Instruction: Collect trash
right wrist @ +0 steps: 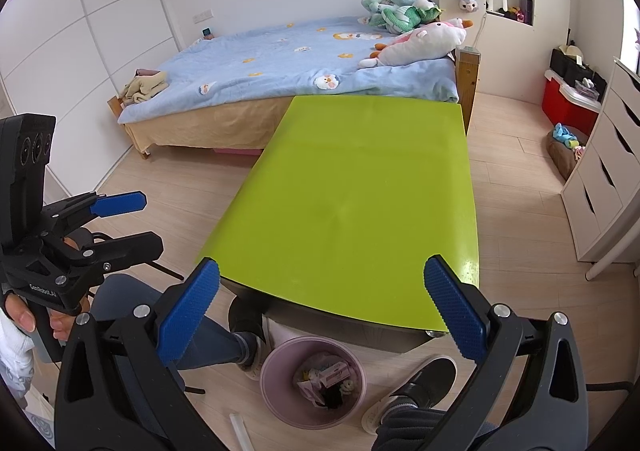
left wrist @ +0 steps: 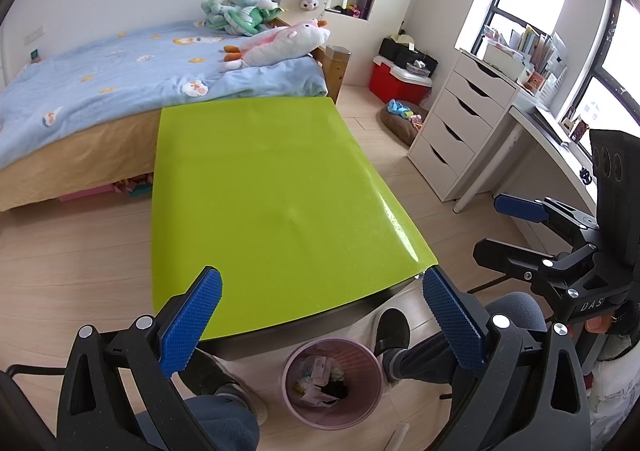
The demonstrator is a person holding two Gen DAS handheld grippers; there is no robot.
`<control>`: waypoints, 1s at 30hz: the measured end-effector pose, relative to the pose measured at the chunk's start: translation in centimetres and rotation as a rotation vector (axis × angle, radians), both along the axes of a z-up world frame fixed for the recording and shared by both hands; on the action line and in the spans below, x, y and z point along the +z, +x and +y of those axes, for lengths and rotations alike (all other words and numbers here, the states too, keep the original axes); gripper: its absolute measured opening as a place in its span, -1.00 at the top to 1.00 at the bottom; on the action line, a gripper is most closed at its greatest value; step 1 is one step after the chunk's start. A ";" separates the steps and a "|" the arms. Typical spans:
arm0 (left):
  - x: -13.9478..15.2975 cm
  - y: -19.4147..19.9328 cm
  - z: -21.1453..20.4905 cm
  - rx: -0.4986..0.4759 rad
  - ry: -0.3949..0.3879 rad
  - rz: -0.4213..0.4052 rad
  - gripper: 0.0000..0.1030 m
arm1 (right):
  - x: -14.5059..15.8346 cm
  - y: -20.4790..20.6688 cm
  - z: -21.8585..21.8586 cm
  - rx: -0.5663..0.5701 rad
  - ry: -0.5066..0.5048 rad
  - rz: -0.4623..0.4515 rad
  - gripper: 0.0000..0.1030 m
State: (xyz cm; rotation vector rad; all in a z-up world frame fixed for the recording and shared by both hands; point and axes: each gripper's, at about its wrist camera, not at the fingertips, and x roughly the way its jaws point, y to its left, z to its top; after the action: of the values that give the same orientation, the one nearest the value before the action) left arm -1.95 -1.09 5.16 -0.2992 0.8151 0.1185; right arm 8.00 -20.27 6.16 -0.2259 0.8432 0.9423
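A pink trash bin [left wrist: 332, 387] stands on the floor at the near edge of the green table [left wrist: 260, 187], between the person's feet; it holds crumpled wrappers and paper. It also shows in the right wrist view [right wrist: 314, 381]. My left gripper [left wrist: 320, 323] is open and empty, held above the bin and the table's near edge. My right gripper [right wrist: 322, 315] is open and empty at about the same height. Each gripper shows from the side in the other's view: the right one [left wrist: 500, 227] and the left one [right wrist: 144, 219].
The green table [right wrist: 360, 191] abuts a bed [left wrist: 120, 75] with plush toys. A white drawer unit [left wrist: 460, 123] and desk stand to the right. A red box [left wrist: 396, 81] and a pet bed [left wrist: 404, 119] lie on the floor beyond. A pale stick [right wrist: 240, 431] lies by the bin.
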 end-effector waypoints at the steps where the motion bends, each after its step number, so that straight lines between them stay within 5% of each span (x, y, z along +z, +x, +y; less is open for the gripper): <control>1: 0.0 0.0 0.1 0.000 0.001 0.000 -0.87 | 0.0 0.0 -0.1 0.000 0.000 0.000 -0.94; 30: 0.1 0.0 -0.3 -0.002 0.003 0.001 -0.87 | 0.1 0.1 0.0 0.000 -0.001 0.000 -0.94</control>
State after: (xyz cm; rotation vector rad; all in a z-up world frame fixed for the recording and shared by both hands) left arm -1.97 -1.34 5.21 -0.2957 0.8157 0.1178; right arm 8.06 -20.30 6.21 -0.2267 0.8433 0.9420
